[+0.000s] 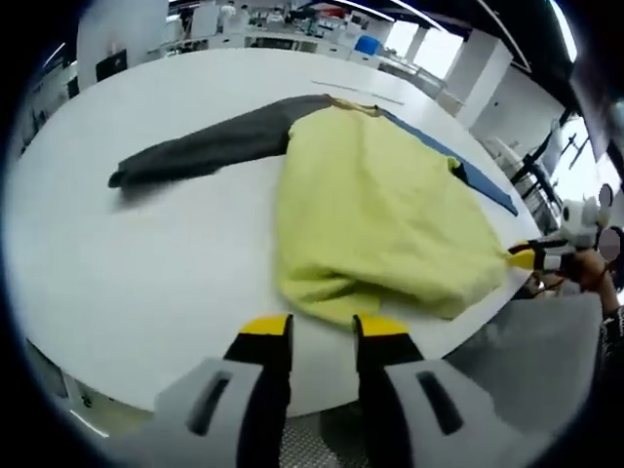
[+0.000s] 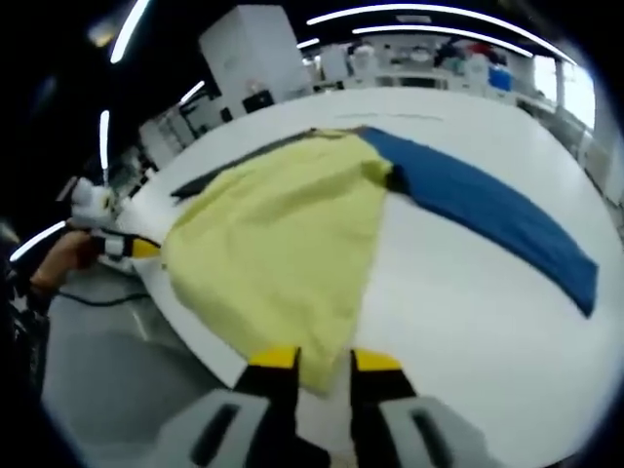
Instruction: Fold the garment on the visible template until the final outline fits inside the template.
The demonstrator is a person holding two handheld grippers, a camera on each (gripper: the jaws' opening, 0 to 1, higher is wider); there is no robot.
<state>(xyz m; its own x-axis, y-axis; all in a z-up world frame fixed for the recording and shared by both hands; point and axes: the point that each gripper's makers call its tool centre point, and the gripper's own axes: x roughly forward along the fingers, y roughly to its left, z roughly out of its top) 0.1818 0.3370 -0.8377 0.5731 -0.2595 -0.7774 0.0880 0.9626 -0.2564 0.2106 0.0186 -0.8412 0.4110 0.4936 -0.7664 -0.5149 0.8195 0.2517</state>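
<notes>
A yellow garment with a dark grey sleeve lies spread on a white round table. A long flat blue strip runs out from under its far side. In the left gripper view my left gripper has the near hem corner pinched at its very tips. My right gripper is shut on the other hem corner, which tapers between its jaws. Each gripper also shows in the other's view, at the garment's edge: the right gripper and the left gripper.
The table edge runs close under both grippers, with grey floor beyond it. A person's hand holds the left gripper. Desks and lab equipment stand far behind the table.
</notes>
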